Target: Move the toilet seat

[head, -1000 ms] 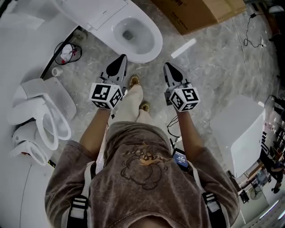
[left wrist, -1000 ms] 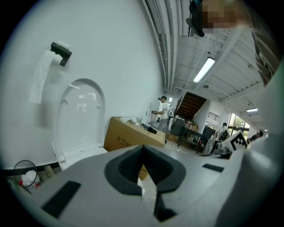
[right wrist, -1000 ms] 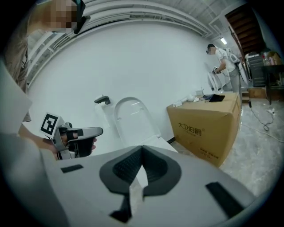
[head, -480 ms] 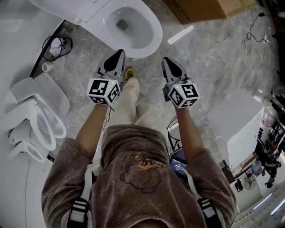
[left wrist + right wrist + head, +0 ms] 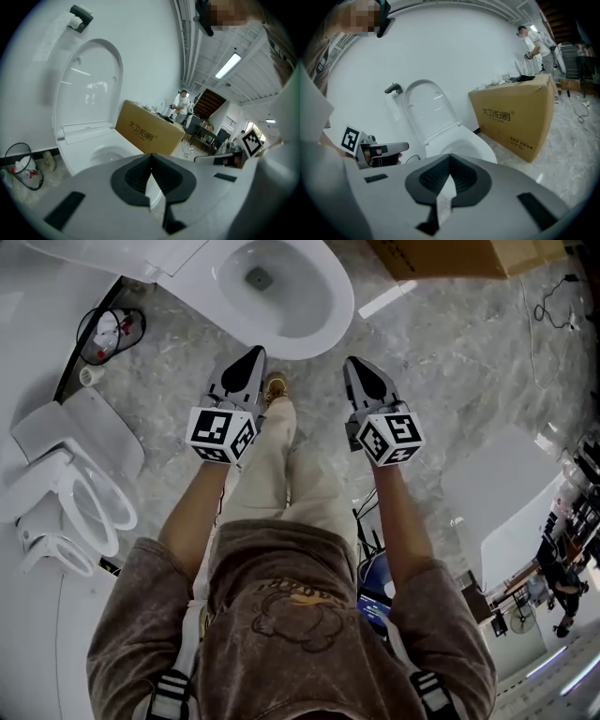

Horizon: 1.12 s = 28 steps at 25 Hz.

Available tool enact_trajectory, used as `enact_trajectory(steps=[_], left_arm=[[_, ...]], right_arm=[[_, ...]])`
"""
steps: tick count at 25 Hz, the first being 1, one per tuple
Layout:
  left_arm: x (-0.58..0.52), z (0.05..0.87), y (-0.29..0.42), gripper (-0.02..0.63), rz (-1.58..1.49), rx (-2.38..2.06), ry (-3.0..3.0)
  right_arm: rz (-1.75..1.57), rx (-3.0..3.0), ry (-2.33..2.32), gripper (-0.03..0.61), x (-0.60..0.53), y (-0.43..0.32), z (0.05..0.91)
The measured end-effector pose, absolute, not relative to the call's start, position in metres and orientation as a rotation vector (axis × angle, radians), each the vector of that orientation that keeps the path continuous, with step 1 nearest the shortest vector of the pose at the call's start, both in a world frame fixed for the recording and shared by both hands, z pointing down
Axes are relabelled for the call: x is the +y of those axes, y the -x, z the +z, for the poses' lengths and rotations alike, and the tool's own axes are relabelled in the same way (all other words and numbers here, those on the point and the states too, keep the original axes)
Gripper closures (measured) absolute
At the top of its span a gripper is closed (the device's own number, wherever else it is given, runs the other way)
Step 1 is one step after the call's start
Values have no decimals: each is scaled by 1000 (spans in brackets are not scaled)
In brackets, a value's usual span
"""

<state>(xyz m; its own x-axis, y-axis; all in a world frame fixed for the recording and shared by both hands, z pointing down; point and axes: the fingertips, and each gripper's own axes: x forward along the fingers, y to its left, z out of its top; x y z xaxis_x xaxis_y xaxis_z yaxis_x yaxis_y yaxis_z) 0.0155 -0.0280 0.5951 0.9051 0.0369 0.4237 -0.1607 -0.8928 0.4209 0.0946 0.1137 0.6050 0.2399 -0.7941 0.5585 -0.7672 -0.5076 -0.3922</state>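
Fingers (image 5: pixel 133 174) of the left gripper (image 5: pixel 255 357) are clenched tip to tip with nothing between them, and the same closed, empty state is shown by the right gripper (image 5: pixel 354 365). No change in the jaws is seen across the last second; both pairs are held together throughout. What has changed is the framing in the head view: the toilet bowl (image 5: pixel 319 329) is shifted towards the top edge, and its front rim is now found just ahead of and between the two sets of fingertips. The two grippers are kept side by side and pointed at the bowl. An approach is therefore judged to be under way, with no contact yet made. The toilet seat (image 5: pixel 89 89) is seen beyond the fingertips, raised upright against the wall behind the bowl, well apart from both grippers. A cardboard box (image 5: pixel 515 117) is located to the right of the right fingers, beside the bowl. Spare seats (image 5: pixel 89 507) are laid on the floor to the left of the left fingers. Before the seat can be moved, it is judged that the remaining gap must be closed and the fingers brought against its edge.
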Motion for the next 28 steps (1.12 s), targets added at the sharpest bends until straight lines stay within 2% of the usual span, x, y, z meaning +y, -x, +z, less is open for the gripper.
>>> enact_trajectory(steps=[19,21,26,27,28], left_arm=[[-21,707,-7,604,680,-195,-2550],[-18,715,-5,584,690,-207,-2535],[-11,737,3,450,722,-233,-2483],[-10,742,5,425,730,-237,-2470],[-9,747,6,374,737,-242,-2459]], right_arm=[[-1236,1546,2400,581,121,-103,706],[-1255,1557,2386,519,123,-104,714],[-1310,1581,2356,384,127,-105,737],[-1321,1583,2346,341,127,-105,742],[-1330,1583,2335,293,127,-106,746]])
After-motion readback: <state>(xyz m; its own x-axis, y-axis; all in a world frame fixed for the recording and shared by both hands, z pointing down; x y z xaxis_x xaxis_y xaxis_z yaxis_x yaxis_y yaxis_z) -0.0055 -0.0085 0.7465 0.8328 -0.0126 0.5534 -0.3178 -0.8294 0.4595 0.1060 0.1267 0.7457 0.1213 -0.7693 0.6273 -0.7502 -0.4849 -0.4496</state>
